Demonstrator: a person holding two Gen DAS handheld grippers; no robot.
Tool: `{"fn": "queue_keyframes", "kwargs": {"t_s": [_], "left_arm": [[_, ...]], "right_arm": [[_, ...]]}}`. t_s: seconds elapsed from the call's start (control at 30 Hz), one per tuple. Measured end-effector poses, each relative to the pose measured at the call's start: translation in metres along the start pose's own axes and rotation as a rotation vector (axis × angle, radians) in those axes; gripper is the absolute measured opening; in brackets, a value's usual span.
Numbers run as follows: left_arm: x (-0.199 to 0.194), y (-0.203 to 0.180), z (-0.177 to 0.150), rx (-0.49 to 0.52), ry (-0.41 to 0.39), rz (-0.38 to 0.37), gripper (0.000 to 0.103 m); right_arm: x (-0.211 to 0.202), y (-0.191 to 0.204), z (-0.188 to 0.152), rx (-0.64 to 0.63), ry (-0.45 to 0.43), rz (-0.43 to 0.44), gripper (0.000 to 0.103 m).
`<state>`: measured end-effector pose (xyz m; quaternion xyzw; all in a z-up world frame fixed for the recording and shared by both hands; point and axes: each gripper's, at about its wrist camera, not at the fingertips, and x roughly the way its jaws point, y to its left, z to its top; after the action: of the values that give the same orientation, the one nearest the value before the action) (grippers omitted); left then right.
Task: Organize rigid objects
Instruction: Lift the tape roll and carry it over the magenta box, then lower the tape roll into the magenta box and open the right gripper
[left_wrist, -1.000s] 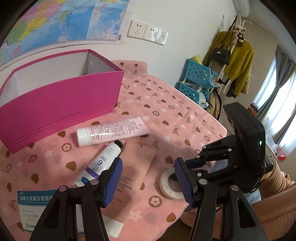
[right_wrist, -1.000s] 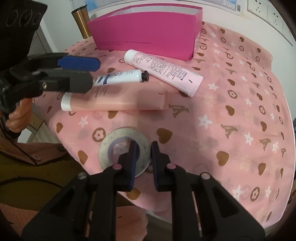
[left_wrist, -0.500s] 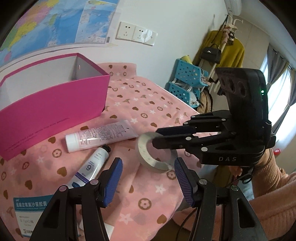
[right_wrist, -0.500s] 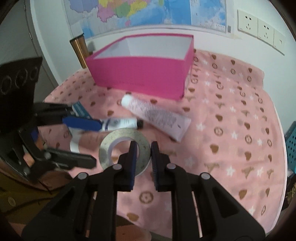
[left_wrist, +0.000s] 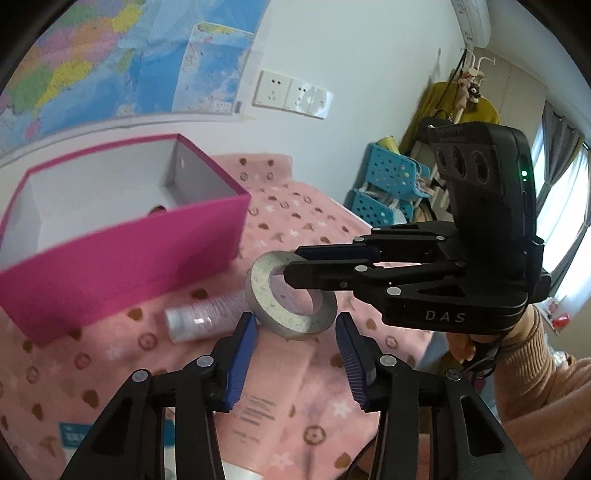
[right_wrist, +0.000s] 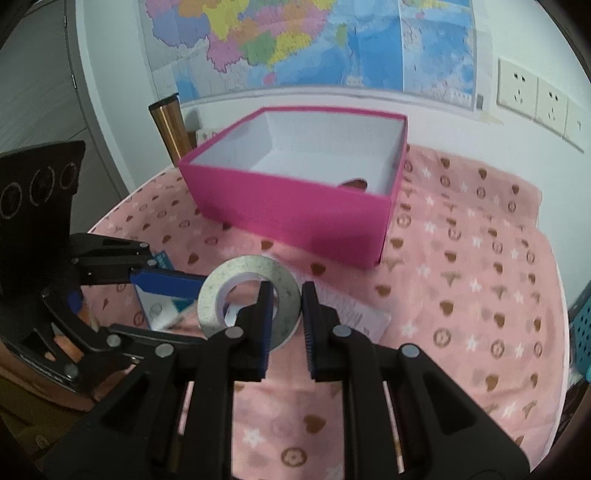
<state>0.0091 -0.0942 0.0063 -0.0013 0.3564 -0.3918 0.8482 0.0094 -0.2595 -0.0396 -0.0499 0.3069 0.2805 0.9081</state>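
Since a second ago you have lifted the tape roll (right_wrist: 248, 300) off the cloth (right_wrist: 480, 280) with the right gripper (right_wrist: 286, 317), and your left gripper (left_wrist: 293, 354) has come up beneath it. That cloth, pink with hearts and stars, covers the whole table. On it, beyond both grippers, stands the pink box (left_wrist: 122, 254), open-topped and white inside, with something small and dark low in one corner that I cannot make out. Nearer you lie a white tube (left_wrist: 207, 314) and a flat pink pack (left_wrist: 273, 398); a blue-and-white carton (right_wrist: 159, 295) shows behind the left jaws in the right wrist view.

What the coming move turns on: the roll hangs in the air between you and the box, so the box lies ahead of and above the roll in both views, near but not under it. The right gripper is the one carrying it; its jaws are pinched tight on the ring's wall, one finger through the hole, one outside. The left gripper's jaws are closing, and the roll's lower edge sits between them, the left pad about touching its rim, the right pad apart from it. My guess is you mean either to steady it or to take it over.

The roll is a flat grey ring, speckled on its face, with a pale inner core, tilted with its face toward the right wrist camera.
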Motion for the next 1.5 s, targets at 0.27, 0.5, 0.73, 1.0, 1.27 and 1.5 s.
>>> {"fn": "queue_keyframes", "kwargs": {"t_s": [0.27, 0.5, 0.73, 1.0, 1.27, 1.5], "left_arm": [[-0.004, 0.019, 0.030, -0.027, -0.054, 0.029, 0.038], [0.004, 0.034, 0.055, -0.043, -0.063, 0.069, 0.038], [0.015, 0.050, 0.078, -0.046, -0.062, 0.110, 0.038], [0.036, 0.067, 0.094, -0.059, -0.035, 0.151, 0.038], [0.051, 0.081, 0.099, -0.083, -0.009, 0.169, 0.038], [0.068, 0.092, 0.100, -0.099, 0.029, 0.184, 0.038]], "right_arm": [[-0.001, -0.010, 0.034, 0.004, -0.047, 0.017, 0.017], [0.008, -0.018, 0.061, -0.005, -0.064, 0.002, 0.017], [0.020, -0.029, 0.084, -0.012, -0.064, -0.015, 0.017], [0.043, -0.047, 0.103, 0.002, -0.040, -0.030, 0.017], [0.062, -0.059, 0.112, 0.018, -0.005, -0.045, 0.017], [0.084, -0.068, 0.114, 0.049, 0.050, -0.054, 0.017]]}}
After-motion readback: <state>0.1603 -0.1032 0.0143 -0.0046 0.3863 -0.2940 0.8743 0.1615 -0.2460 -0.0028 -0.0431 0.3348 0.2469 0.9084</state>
